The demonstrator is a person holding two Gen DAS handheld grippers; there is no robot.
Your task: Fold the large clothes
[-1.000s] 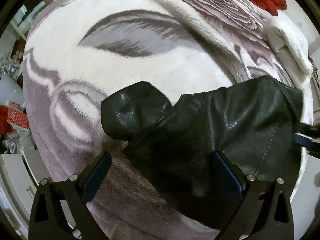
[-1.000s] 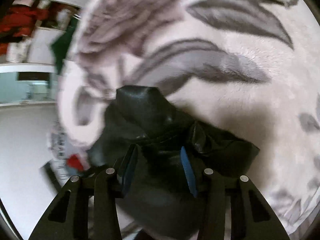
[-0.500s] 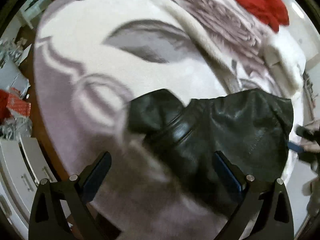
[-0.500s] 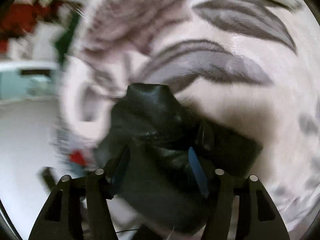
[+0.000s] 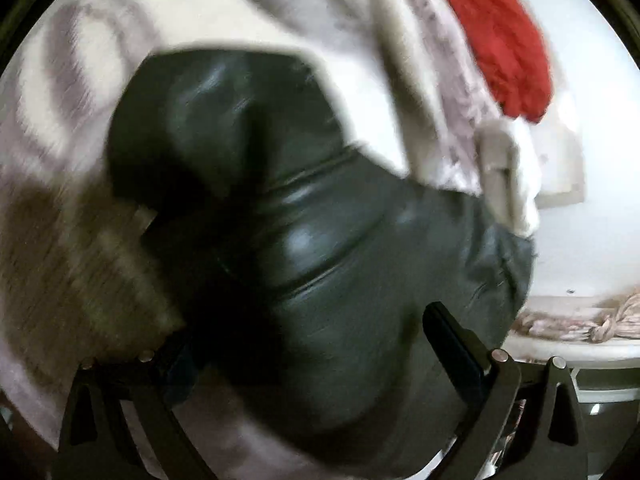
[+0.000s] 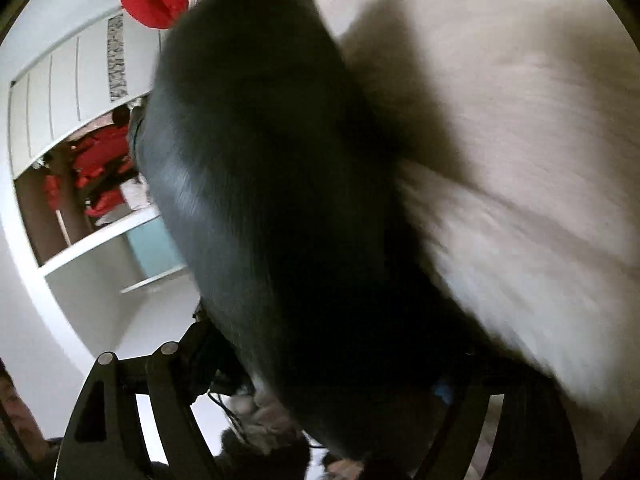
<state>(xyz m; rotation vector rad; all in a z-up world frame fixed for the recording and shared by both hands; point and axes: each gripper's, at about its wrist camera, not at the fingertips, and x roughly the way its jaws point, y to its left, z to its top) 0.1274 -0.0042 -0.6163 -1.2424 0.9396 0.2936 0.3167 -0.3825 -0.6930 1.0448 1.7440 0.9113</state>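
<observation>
A black leather garment (image 5: 304, 248) lies bunched on a white and grey patterned blanket (image 5: 80, 92). My left gripper (image 5: 312, 344) stands wide open with the garment between and over its fingers, not clamped. In the right wrist view the same garment (image 6: 256, 184) fills the middle, lifted and hanging from my right gripper (image 6: 332, 376), whose jaws are set close on the leather; the fingertips are hidden in the dark folds. Both views are motion-blurred.
A red garment (image 5: 504, 40) and a folded white cloth (image 5: 504, 168) lie at the far side of the blanket. A white wall and a bed edge with knotted cloth (image 5: 580, 320) are at right. An open wardrobe (image 6: 92, 168) with red clothes stands left.
The right gripper has swung up and turned, lifting the garment off the blanket. The left gripper has moved in closer, staying open; the garment now fills its view.
</observation>
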